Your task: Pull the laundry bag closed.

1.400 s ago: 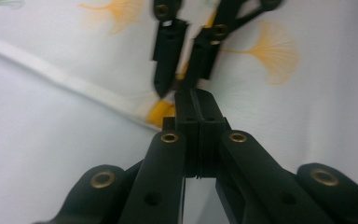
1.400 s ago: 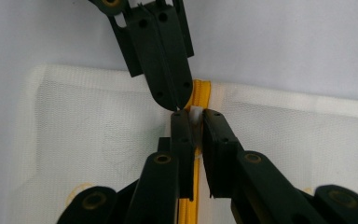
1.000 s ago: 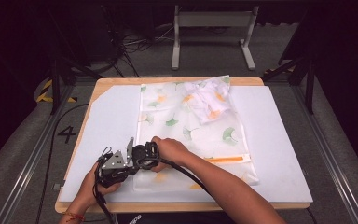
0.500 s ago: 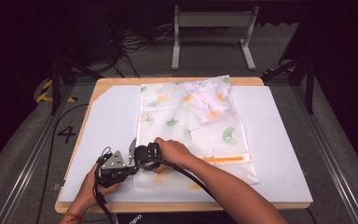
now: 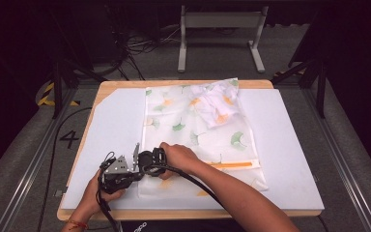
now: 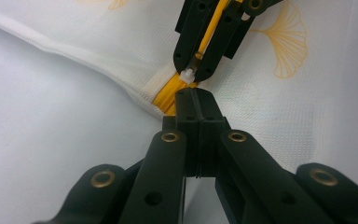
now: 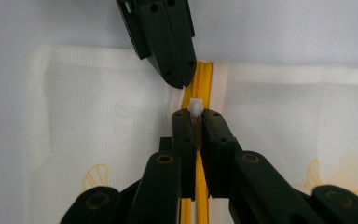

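At the near left corner of the white mat lies a thin mesh bag [image 5: 198, 140] printed with ginkgo leaves, spread flat and reaching toward the far edge, with what looks like a bundled garment [image 5: 212, 104] showing through its far end. A yellow zipper [image 7: 199, 84] runs across the bag's near part, and its small white slider [image 7: 195, 108] sits close to the left end of the track.

The right gripper [image 7: 195, 122] has its jaws drawn in tight around that slider, the white nub poking out between the tips. The left gripper [image 6: 196, 100] is pressed fully together on the bag's edge at the zipper's end, just beside the slider, so the two sets of jaws nearly touch.

By the look of it the bag is light, limp and a little slippery: the weave bunches and lifts where the left gripper pinches it, so it would likely slide across the mat if pulled from one point only. The slider is the one rigid part, but tiny, and probably easy to lose from a shallow hold. The sound way to handle it seems to be this pairing, one gripper anchoring the fabric at the zipper's end while the other takes the slider square and draws along the track.

The worktop [image 5: 174, 212] beneath the mat is pale wood, and dark floor surrounds it.
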Demonstrator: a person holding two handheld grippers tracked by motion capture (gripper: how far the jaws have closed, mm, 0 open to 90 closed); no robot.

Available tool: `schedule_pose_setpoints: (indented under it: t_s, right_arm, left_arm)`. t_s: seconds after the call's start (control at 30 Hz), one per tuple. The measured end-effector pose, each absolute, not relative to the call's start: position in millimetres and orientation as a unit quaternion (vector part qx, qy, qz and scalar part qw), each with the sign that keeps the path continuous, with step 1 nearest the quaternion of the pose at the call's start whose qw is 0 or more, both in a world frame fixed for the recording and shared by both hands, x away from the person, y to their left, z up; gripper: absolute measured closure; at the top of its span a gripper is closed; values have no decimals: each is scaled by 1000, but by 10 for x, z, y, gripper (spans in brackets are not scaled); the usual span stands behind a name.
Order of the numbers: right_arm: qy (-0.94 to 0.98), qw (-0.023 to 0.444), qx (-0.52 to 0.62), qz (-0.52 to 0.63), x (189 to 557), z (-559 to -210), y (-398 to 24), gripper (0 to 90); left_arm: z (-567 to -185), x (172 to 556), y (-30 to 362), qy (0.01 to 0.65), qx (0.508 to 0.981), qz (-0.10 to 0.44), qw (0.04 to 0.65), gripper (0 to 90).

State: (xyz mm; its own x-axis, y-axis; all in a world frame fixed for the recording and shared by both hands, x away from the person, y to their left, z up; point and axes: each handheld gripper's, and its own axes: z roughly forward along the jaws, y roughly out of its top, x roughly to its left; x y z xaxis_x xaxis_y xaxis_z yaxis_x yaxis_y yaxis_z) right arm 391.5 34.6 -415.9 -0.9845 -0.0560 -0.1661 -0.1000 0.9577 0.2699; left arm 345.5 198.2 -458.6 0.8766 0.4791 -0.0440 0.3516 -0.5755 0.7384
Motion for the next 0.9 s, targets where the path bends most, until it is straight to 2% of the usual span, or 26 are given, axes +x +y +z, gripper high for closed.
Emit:
schedule_pose_setpoints:
  t_s: [0.9]
  right_arm:
    - [985,85,-13,150,3907,-4125,-200,844]
  left_arm:
    - [-4586,3457,1986,233,885,80,396,900]
